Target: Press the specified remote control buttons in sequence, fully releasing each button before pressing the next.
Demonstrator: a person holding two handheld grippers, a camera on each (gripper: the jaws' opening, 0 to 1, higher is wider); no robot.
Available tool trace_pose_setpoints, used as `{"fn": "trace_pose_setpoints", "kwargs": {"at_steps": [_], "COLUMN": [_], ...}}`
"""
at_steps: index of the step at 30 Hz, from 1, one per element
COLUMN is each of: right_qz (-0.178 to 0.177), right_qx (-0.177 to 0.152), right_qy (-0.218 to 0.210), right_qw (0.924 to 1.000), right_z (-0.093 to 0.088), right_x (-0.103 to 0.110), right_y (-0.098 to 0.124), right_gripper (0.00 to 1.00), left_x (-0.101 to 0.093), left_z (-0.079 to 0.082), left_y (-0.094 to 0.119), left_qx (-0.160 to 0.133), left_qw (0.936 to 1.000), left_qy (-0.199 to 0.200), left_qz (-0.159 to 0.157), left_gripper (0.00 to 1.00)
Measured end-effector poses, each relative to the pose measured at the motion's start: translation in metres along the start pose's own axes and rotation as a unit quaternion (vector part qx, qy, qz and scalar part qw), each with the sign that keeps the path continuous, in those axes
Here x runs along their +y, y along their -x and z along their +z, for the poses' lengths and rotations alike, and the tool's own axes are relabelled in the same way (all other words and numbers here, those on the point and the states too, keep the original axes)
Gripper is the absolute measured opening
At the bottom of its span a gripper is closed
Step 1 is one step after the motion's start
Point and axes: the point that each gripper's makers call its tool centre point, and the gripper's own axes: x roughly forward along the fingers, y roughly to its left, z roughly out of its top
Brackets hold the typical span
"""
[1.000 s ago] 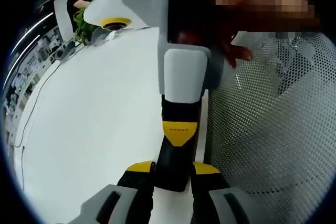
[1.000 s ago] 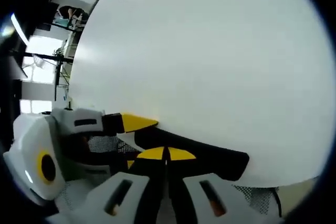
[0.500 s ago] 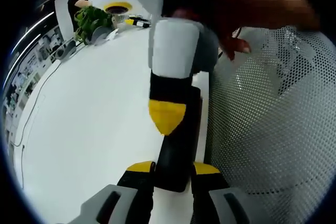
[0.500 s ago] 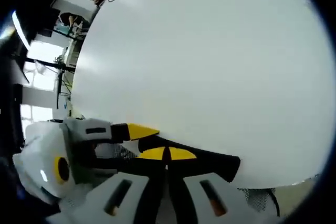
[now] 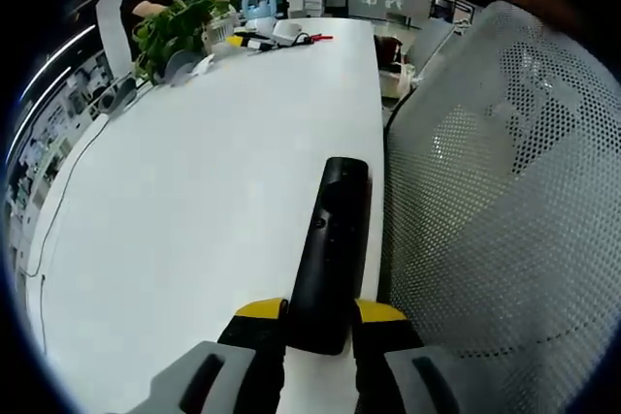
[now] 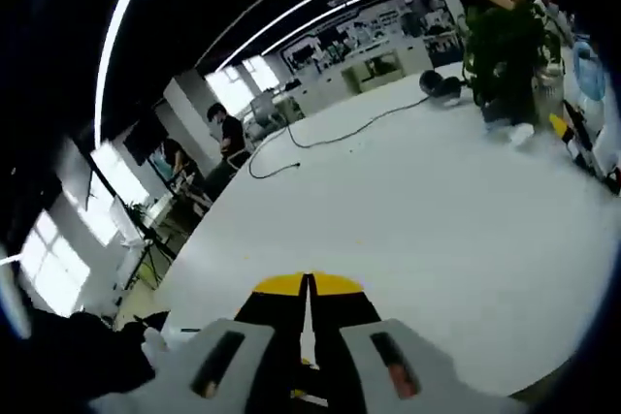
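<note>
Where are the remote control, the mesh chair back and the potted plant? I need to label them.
remote control [image 5: 330, 259], left gripper view, middle of its black body.
mesh chair back [image 5: 505, 220], left gripper view, perforated surface.
potted plant [image 5: 175, 31], left gripper view, its leaves.

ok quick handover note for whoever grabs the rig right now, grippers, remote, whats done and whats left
Left gripper: shut on the remote, holding its near end, the rest pointing away over the white table beside a mesh chair back.
Right gripper: shut, holding nothing, lifted clear of the remote and facing across the table; its yellow tip shows at the top of the left gripper view.
Done: cannot tell which buttons were pressed.
Left: probably bring the right gripper back down for any remaining press.
</note>
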Motion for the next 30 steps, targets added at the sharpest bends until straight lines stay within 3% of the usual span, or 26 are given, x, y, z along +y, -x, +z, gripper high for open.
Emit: {"fn": "trace_pose_setpoints", "kwargs": {"at_steps": [3,6,8,11,13,15,17,20,24,25,28,30], "right_qz": [-0.015,-0.041,-0.064,-0.101,-0.123,-0.142,-0.154,-0.175,-0.196,-0.214,-0.230,-0.232], "right_qx": [-0.052,-0.084,-0.095,-0.119,-0.131,-0.138,-0.161,-0.143,-0.145,-0.125,-0.140,-0.141], "right_qy": [0.039,0.059,0.092,0.128,0.131,0.124,0.132,0.147,0.157,0.151,0.144,0.135], "right_qw": [0.9978,0.9939,0.9892,0.9794,0.9750,0.9723,0.9659,0.9629,0.9568,0.9569,0.9523,0.9531], "right_z": [0.018,0.028,0.030,0.029,0.027,0.027,0.033,0.022,0.020,0.013,0.012,0.013], "right_x": [0.006,0.003,-0.001,-0.005,-0.007,-0.009,-0.010,-0.014,-0.021,-0.028,-0.038,-0.040], "right_y": [0.027,0.044,0.054,0.063,0.067,0.070,0.072,0.071,0.075,0.077,0.079,0.081], "right_gripper": [0.19,0.24,0.35,0.62,0.87,0.99,1.00,1.00,1.00,0.97,0.96,0.98], "left_x": [0.000,0.000,0.001,0.002,0.002,0.002,0.002,0.002,0.004,0.005,0.007,0.010], "left_z": [0.000,0.000,0.000,0.000,0.000,0.000,0.000,0.000,-0.002,-0.002,-0.004,-0.005], "left_y": [-0.001,0.000,0.000,0.000,0.000,0.000,0.000,0.000,0.001,0.002,0.003,0.004], "left_qx": [0.007,0.012,0.013,0.013,0.013,0.015,0.018,0.023,0.028,0.029,0.030,0.032], "left_qw": [1.0000,0.9999,0.9999,0.9998,0.9998,0.9997,0.9996,0.9989,0.9981,0.9980,0.9977,0.9980], "left_qy": [-0.003,-0.002,-0.007,-0.011,-0.013,-0.017,-0.022,-0.039,-0.055,-0.056,-0.061,-0.055], "left_qz": [-0.001,-0.001,-0.003,-0.005,-0.005,-0.004,-0.001,-0.002,-0.001,-0.001,0.001,0.002], "left_gripper": [0.25,0.25,0.25,0.24,0.24,0.24,0.24,0.23,0.23,0.23,0.23,0.23]}}
